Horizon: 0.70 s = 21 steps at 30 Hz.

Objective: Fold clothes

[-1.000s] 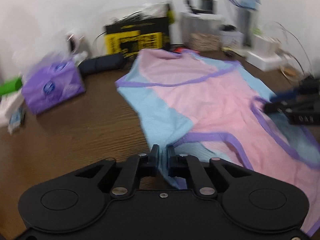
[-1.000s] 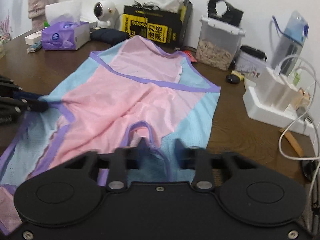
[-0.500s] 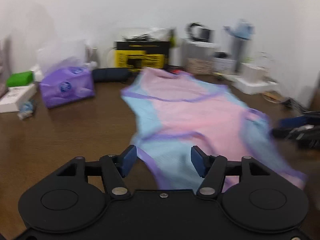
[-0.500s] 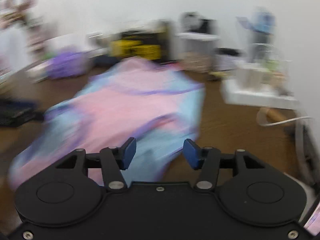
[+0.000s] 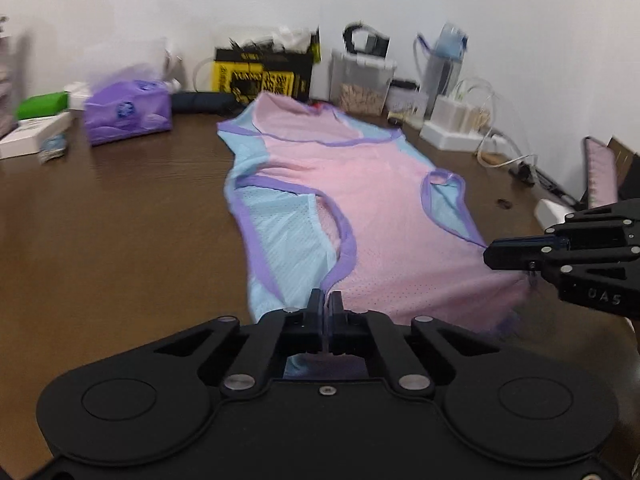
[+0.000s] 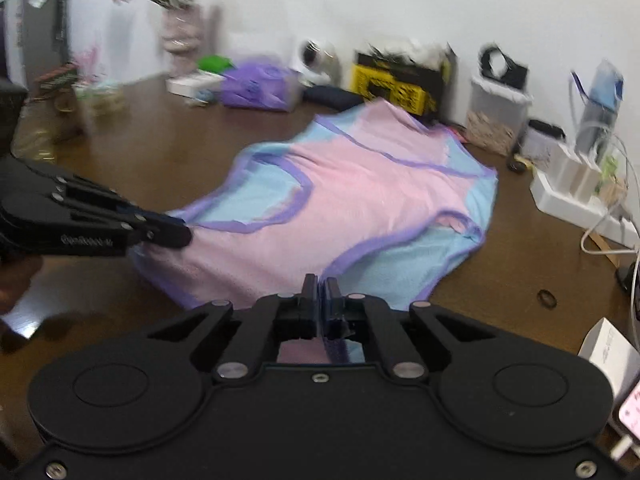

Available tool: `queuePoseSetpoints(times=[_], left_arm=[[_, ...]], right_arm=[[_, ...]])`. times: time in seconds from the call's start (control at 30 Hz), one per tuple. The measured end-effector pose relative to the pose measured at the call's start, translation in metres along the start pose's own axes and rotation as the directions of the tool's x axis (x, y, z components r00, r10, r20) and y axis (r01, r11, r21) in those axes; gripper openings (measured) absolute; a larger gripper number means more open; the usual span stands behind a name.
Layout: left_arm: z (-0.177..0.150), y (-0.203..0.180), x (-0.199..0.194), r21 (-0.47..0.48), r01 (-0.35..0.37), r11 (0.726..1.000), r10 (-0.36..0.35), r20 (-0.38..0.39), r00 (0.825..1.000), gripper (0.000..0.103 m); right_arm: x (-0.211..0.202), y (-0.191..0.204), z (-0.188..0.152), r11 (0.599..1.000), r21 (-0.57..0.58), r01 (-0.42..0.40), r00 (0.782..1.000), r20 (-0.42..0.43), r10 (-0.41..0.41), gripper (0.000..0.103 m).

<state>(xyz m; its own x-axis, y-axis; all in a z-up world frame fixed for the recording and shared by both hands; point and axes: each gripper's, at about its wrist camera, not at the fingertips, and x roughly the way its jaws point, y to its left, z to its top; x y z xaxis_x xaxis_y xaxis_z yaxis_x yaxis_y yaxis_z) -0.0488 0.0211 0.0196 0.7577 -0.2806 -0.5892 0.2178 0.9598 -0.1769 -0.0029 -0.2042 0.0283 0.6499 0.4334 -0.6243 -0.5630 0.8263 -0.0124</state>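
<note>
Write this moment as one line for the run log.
step: fold | left tongs: shut on jersey near edge | right tongs: shut on jersey near edge | jersey: on table

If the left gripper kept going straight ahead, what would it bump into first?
Probably the pink and blue garment that the left gripper is already clamped on; it lies straight ahead along the table.

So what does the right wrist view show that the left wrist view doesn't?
Only the right wrist view: a vase of pink flowers, a small dark ring on the table and a white round camera. Only the left wrist view: a pink-padded item at the far right. Both: the pink and blue garment, both tongs shut on its near edge, the purple tissue pack and yellow box.
</note>
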Motion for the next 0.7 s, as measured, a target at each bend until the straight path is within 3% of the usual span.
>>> queuePoseSetpoints(times=[0.1,0.17,0.2,0.3,0.33,0.4,0.47,0.53,0.6,0.7], left_arm=[[-0.021,-0.008,-0.018,0.032,0.032,0.999,-0.030,-0.045,0.999,0.003],[-0.021,-0.010,-0.032,0.044,0.045,0.998,-0.044,-0.034,0.998,0.006],[-0.017,-0.007,-0.039,0.035,0.064,0.997,-0.063,-0.021,0.998,0.013],[-0.001,-0.002,-0.050,0.007,0.073,0.997,-0.074,0.076,0.994,0.064],[0.002,-0.003,-0.050,0.016,0.066,0.998,-0.067,0.090,0.994,0.065],[0.007,-0.010,-0.042,0.071,0.051,0.996,-0.058,0.106,0.993,0.065],[0.005,-0.019,-0.029,0.107,0.028,0.994,-0.036,0.068,0.997,0.062],[-0.003,-0.021,-0.019,0.103,0.015,0.995,-0.017,0.020,1.000,0.040],[-0.011,-0.019,-0.014,0.075,0.005,0.997,-0.003,-0.025,1.000,0.029],[-0.024,-0.021,-0.020,0.117,-0.042,0.992,0.044,-0.015,0.999,0.026]], right_arm=[[-0.011,0.016,-0.023,0.996,-0.036,-0.078,0.994,-0.079,0.074,0.005],[-0.018,0.019,-0.030,0.998,-0.020,-0.060,0.995,-0.083,0.058,0.012],[-0.023,0.018,-0.033,0.999,-0.005,-0.047,0.996,-0.077,0.046,0.016],[-0.034,0.009,-0.031,0.999,0.051,0.013,0.999,-0.040,-0.011,0.036],[-0.034,0.005,-0.029,0.997,0.070,0.027,0.999,-0.037,-0.024,0.038],[-0.032,0.002,-0.028,0.995,0.089,0.044,0.998,-0.038,-0.041,0.039],[-0.028,0.007,-0.028,0.996,0.081,0.045,0.998,-0.050,-0.041,0.039],[-0.023,0.012,-0.034,0.997,0.065,0.045,0.997,-0.067,-0.041,0.039],[-0.022,0.017,-0.041,0.997,0.055,0.056,0.996,-0.070,-0.052,0.039],[-0.025,0.019,-0.052,0.998,0.064,0.027,0.998,-0.058,-0.023,0.038]])
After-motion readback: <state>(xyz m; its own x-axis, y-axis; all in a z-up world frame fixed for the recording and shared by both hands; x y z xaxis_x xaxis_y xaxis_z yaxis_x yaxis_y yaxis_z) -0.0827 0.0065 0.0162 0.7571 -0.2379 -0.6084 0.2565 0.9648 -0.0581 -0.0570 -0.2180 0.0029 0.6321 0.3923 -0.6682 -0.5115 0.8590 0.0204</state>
